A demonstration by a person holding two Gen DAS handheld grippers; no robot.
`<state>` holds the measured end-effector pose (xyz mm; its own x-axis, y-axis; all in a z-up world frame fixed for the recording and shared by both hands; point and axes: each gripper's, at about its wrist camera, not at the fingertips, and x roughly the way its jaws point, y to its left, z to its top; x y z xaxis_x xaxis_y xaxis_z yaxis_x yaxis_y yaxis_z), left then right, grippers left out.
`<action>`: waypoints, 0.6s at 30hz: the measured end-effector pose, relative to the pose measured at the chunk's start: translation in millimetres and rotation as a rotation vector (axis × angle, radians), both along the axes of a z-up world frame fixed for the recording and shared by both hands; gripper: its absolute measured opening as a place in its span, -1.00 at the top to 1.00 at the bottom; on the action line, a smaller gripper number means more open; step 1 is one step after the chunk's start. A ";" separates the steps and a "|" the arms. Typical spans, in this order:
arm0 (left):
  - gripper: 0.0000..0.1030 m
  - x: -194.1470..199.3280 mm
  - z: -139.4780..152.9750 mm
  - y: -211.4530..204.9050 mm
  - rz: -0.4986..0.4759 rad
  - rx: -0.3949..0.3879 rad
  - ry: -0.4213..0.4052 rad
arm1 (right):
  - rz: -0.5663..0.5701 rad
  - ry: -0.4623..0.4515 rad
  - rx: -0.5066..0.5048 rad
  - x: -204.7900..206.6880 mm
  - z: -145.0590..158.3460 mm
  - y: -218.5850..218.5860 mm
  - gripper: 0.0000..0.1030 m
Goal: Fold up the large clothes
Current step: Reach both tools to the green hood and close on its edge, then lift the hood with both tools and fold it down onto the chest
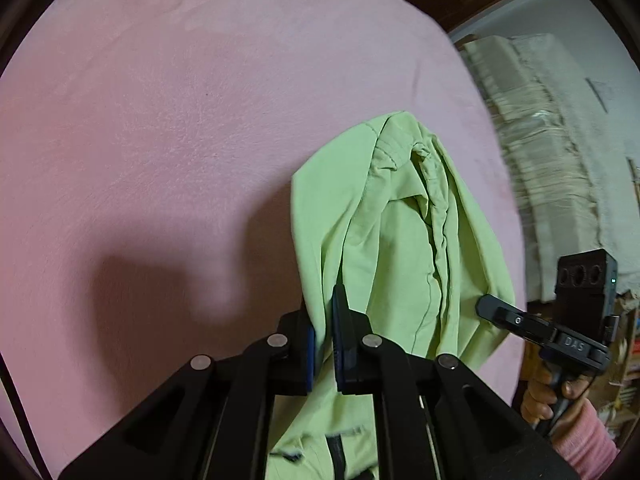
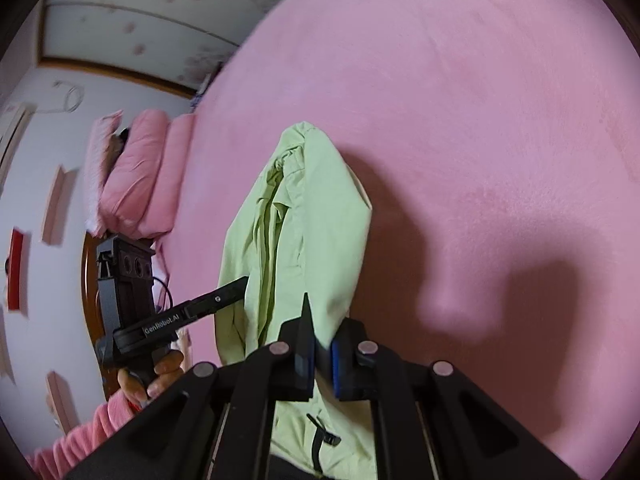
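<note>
A light green garment hangs bunched and lifted above the pink bed. My left gripper is shut on one edge of it, cloth pinched between the blue pads. My right gripper shows at the right, its fingers reaching into the garment's other side. In the right wrist view the green garment hangs in front of the pink bed; my right gripper is shut on its edge. My left gripper enters from the left, fingers against the cloth.
Pink pillows lie at the head of the bed. A stack of pale folded bedding stands beyond the bed's right edge. A dark wooden headboard and white wall are at the left.
</note>
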<state>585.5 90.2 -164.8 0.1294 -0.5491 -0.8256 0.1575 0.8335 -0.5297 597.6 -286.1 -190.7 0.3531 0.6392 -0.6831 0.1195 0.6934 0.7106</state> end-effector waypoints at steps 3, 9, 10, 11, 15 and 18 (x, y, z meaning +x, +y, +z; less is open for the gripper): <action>0.91 -20.6 31.5 12.7 -0.038 -0.012 -0.035 | 0.040 -0.037 -0.009 -21.0 24.6 5.9 0.91; 0.90 -89.5 101.8 42.5 -0.138 0.037 -0.128 | 0.128 -0.106 -0.056 -77.7 62.6 18.6 0.89; 0.89 -105.7 110.0 44.1 -0.159 0.062 -0.159 | 0.132 -0.109 -0.061 -86.6 65.2 19.4 0.87; 0.88 -116.1 117.9 46.5 -0.172 0.079 -0.179 | 0.134 -0.114 -0.070 -98.5 66.7 19.3 0.83; 0.83 -167.5 133.1 43.9 -0.221 0.208 -0.280 | 0.132 -0.107 -0.097 -131.0 63.8 18.0 0.73; 0.56 -197.3 131.1 42.5 -0.231 0.273 -0.309 | 0.103 -0.060 -0.115 -156.1 51.7 15.0 0.62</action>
<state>388.1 132.8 -33.7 0.2916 -0.3604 -0.8860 0.4711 0.8603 -0.1949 441.5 -271.1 -139.0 0.3318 0.5931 -0.7336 0.0036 0.7769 0.6297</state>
